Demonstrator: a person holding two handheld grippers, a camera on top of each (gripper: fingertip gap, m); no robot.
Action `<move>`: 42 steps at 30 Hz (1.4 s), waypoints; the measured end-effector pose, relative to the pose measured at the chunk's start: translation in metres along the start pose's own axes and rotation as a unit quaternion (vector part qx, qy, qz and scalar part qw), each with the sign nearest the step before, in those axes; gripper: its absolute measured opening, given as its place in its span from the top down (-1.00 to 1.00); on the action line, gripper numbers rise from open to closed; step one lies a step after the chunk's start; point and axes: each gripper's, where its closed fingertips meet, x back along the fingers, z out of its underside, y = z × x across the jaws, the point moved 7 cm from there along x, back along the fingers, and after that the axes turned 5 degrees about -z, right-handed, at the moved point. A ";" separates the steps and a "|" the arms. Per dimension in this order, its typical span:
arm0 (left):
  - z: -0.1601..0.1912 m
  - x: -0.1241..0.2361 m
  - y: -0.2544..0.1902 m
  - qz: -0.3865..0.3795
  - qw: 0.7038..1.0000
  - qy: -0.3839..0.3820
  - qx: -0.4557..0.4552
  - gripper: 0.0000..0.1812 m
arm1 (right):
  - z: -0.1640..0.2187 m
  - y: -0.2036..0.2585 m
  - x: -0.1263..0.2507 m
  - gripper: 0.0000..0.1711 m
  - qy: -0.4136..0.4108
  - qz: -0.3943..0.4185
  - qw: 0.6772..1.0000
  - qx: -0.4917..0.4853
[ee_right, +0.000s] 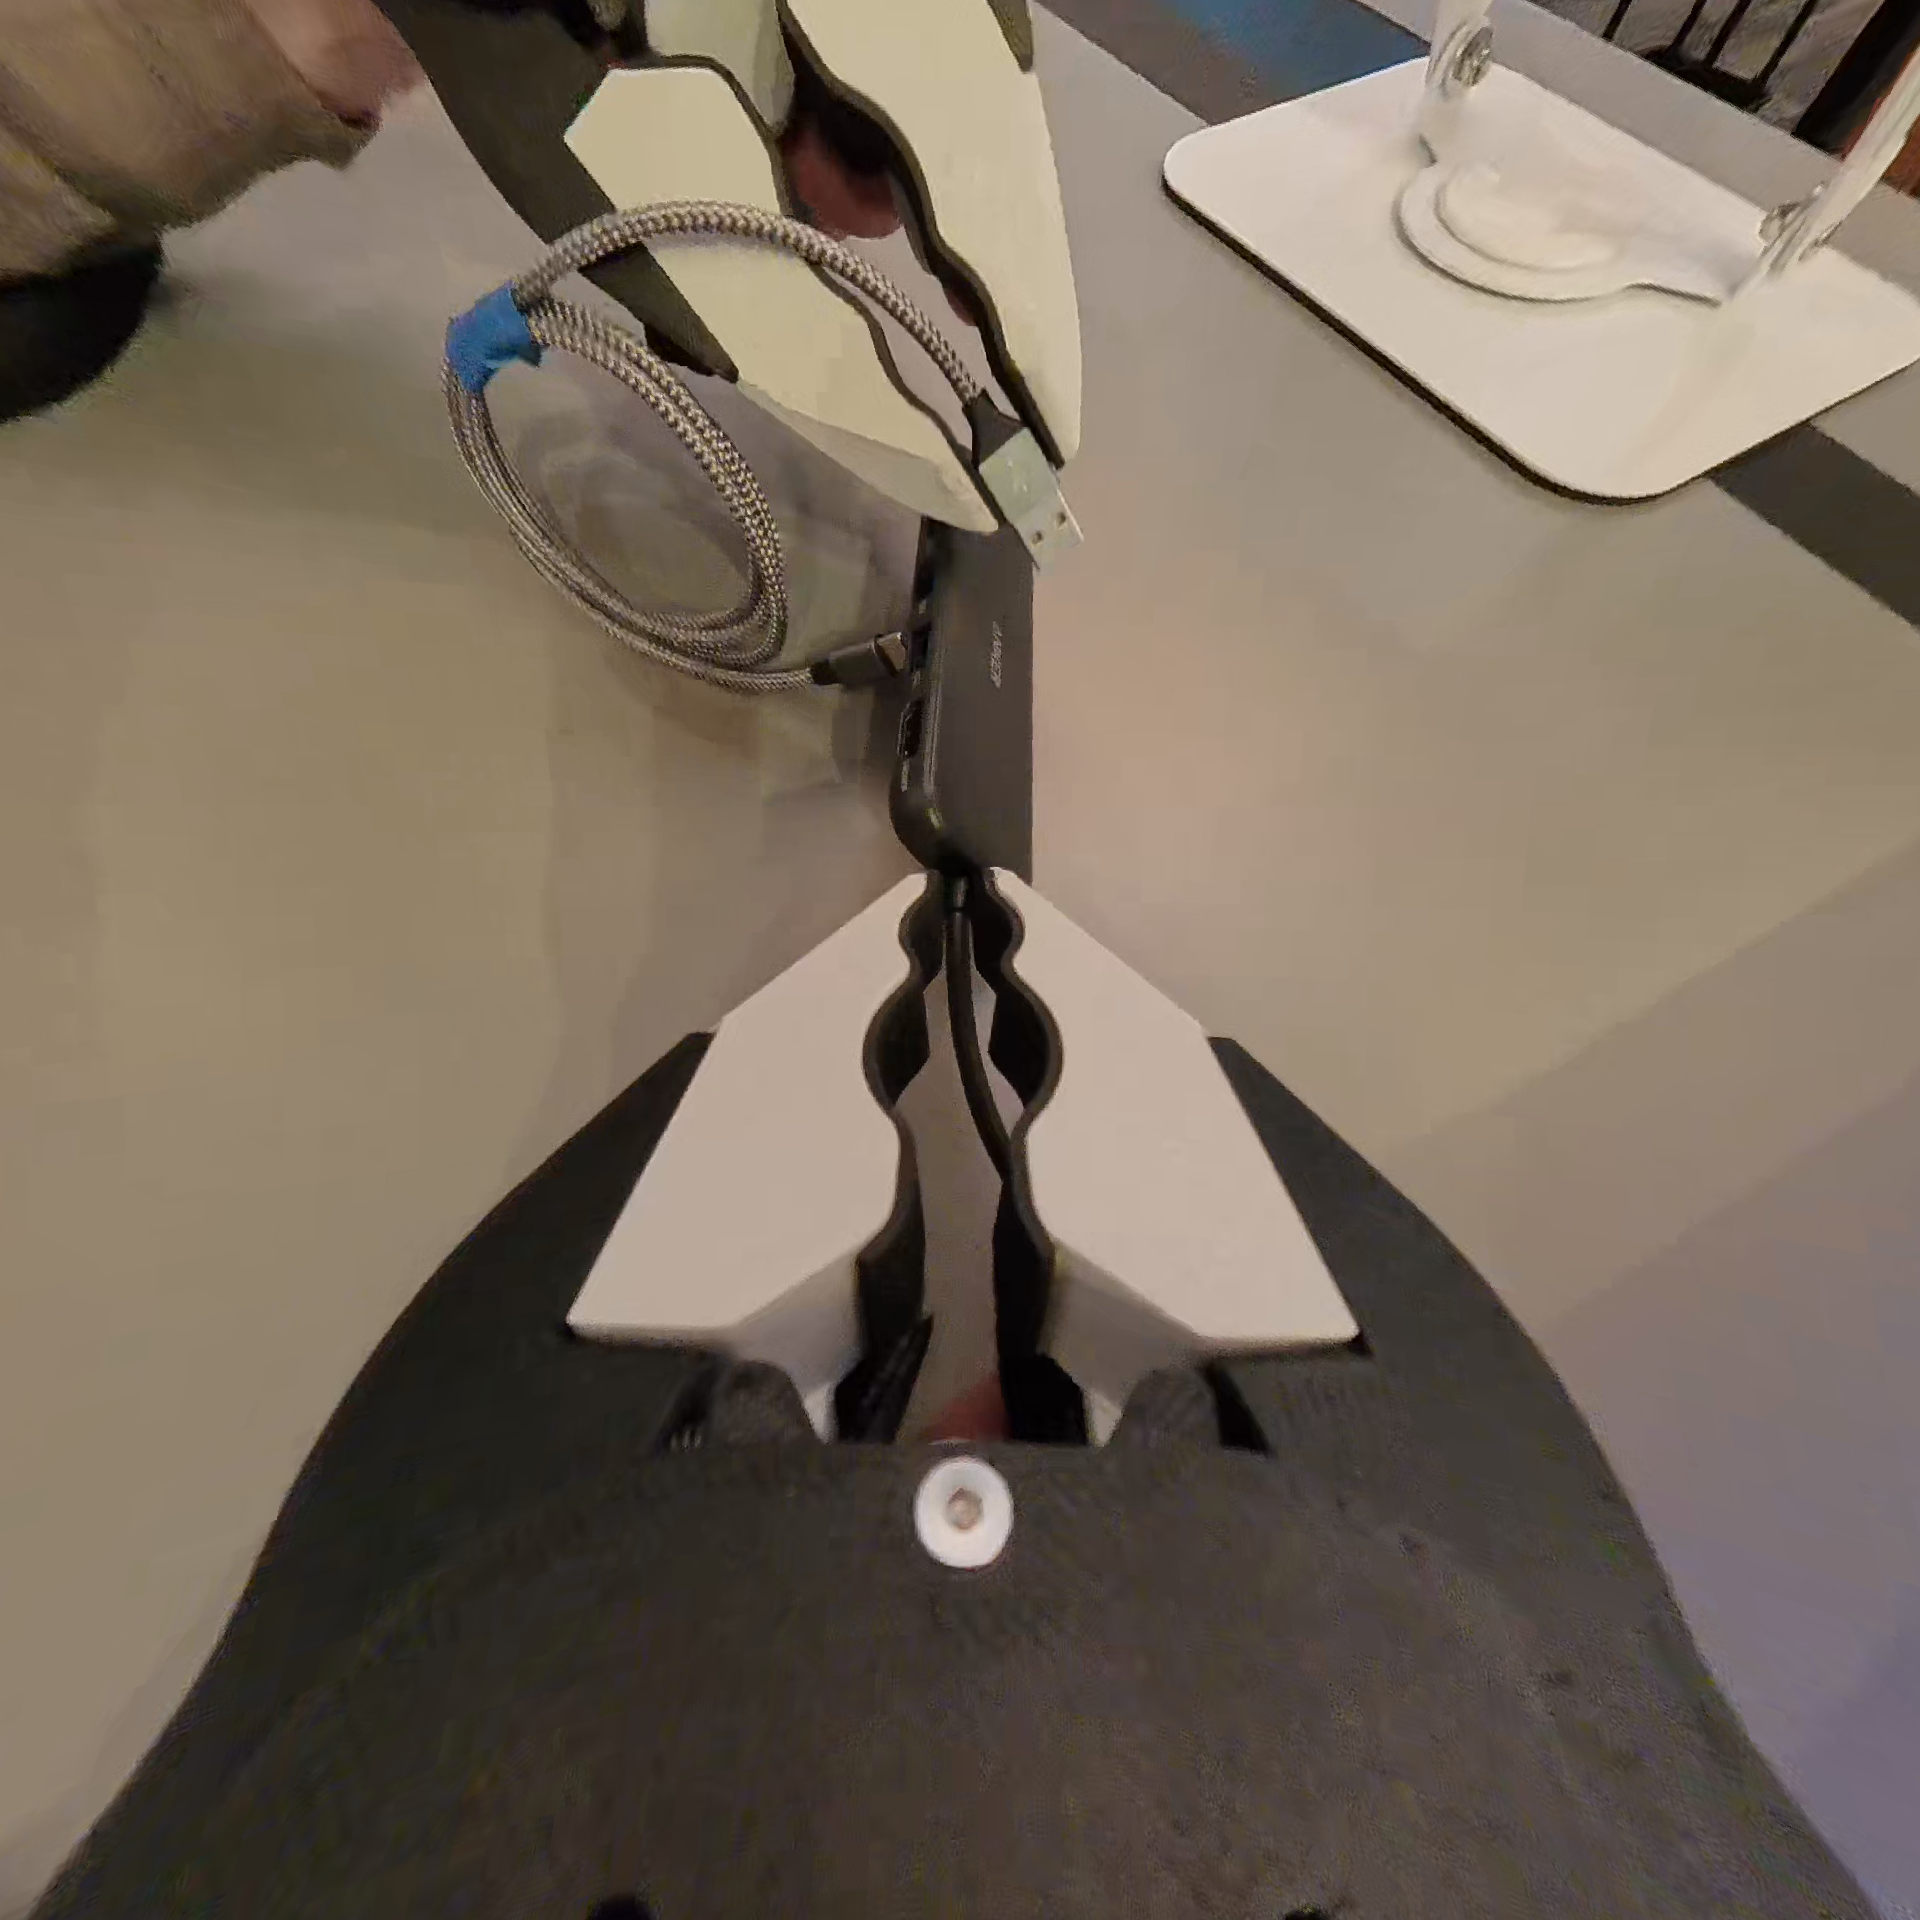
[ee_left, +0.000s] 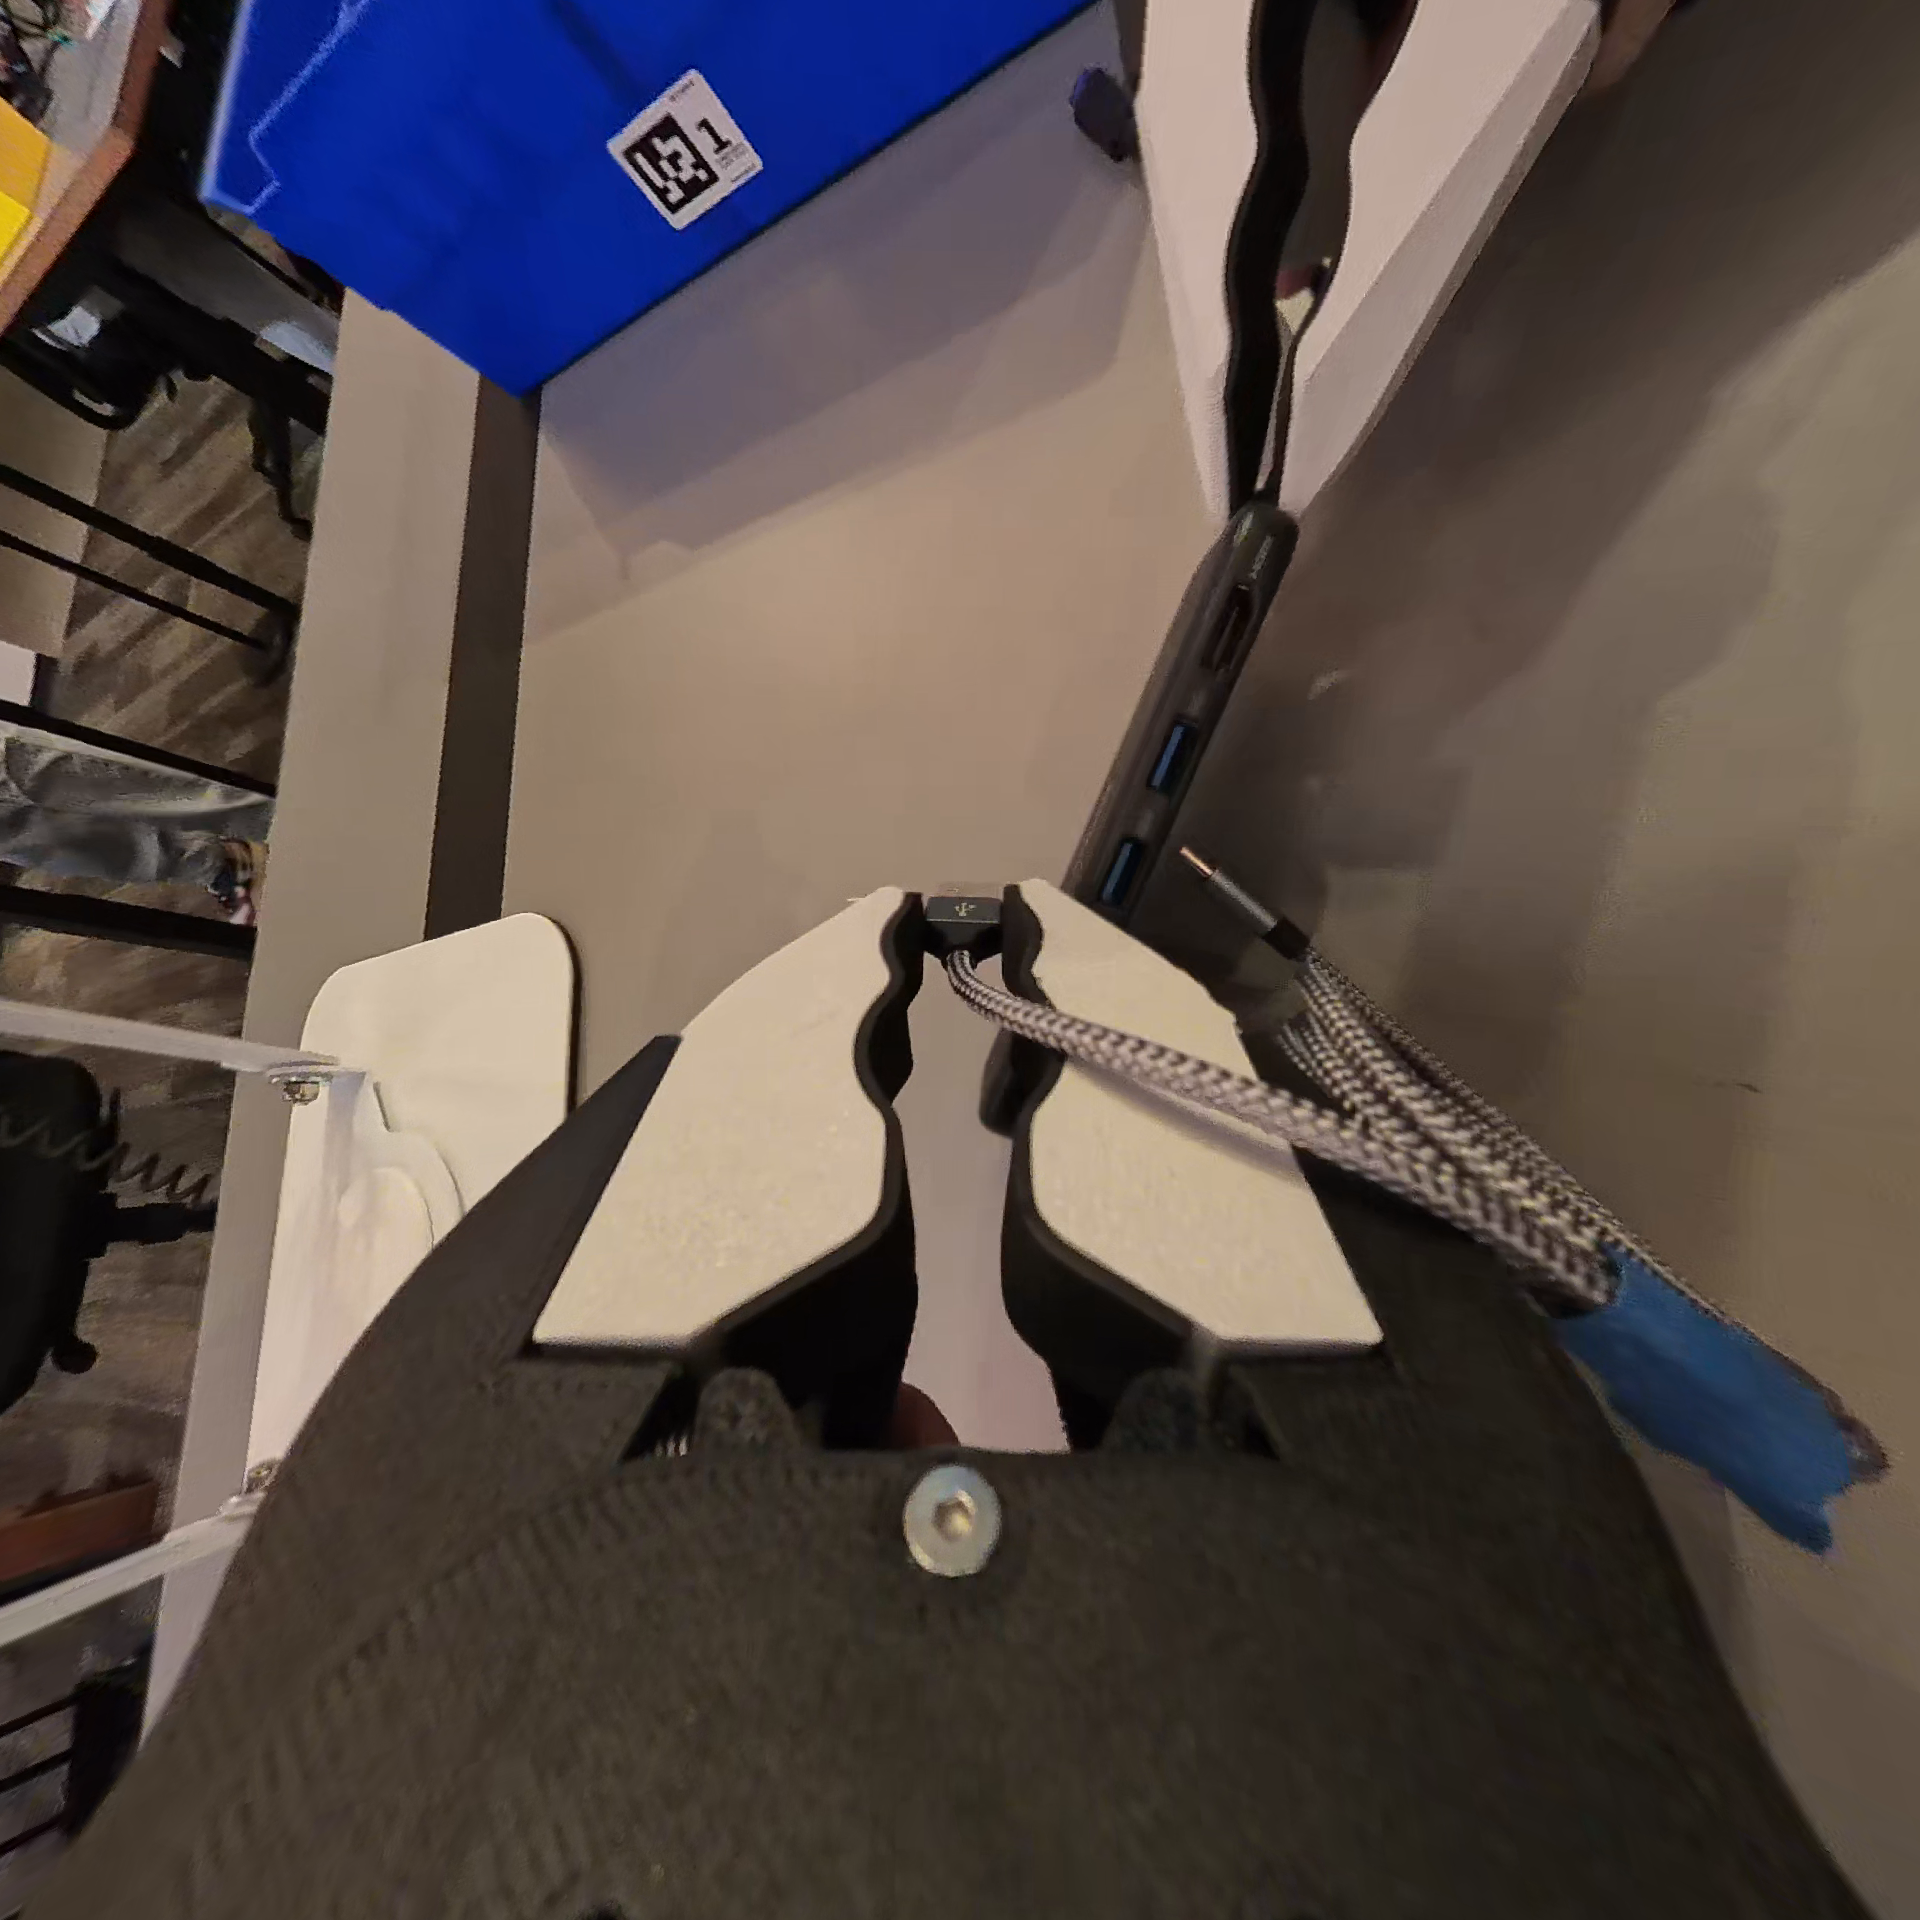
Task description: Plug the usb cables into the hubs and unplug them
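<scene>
My left gripper (ee_left: 964, 914) is shut on the USB-A plug (ee_left: 961, 910) of a braided grey cable (ee_left: 1351, 1101) that is coiled and bound with blue tape (ee_left: 1714, 1403). In the right wrist view the plug (ee_right: 1029, 497) hangs just above the far end of the dark hub (ee_right: 982, 717), apart from it. The hub (ee_left: 1184, 727) lies on the table with two blue ports facing the coil. The cable's small plug (ee_left: 1242, 896) lies loose beside them. My right gripper (ee_right: 958, 883) is shut on the hub's black lead (ee_right: 971, 1049) at the hub's near end.
A white stand base (ee_right: 1507, 343) sits on the grey table (ee_right: 1455, 935) at the right; it also shows in the left wrist view (ee_left: 447, 1039). A blue bin (ee_left: 499, 156) with a tag stands beyond the hub. A sleeve (ee_right: 125, 104) shows at upper left. About 9 centimetres separates my left fingertips from my right.
</scene>
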 end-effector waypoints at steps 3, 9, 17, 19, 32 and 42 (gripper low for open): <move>0.002 0.009 0.007 -0.002 1.000 -0.013 0.010 0.84 | 0.001 -0.003 0.004 0.97 -0.021 -0.024 0.998 -0.059; 0.010 0.007 0.008 0.016 1.000 -0.014 0.008 0.84 | 0.008 -0.013 0.006 0.98 -0.028 -0.070 0.983 -0.165; 0.008 -0.008 0.000 0.002 1.000 -0.013 0.007 0.84 | 0.010 -0.016 -0.003 0.98 0.023 -0.028 0.991 -0.129; 0.013 -0.013 -0.005 0.002 1.000 0.003 -0.002 0.84 | 0.010 -0.013 -0.005 0.99 0.038 -0.013 0.995 -0.094; 0.022 -0.017 -0.002 0.011 0.999 0.030 0.010 0.84 | 0.005 -0.002 -0.004 0.61 0.115 0.048 0.989 0.079; 0.033 -0.018 0.004 0.044 0.996 0.034 0.075 0.84 | -0.003 -0.002 -0.035 0.56 0.110 0.068 0.984 0.121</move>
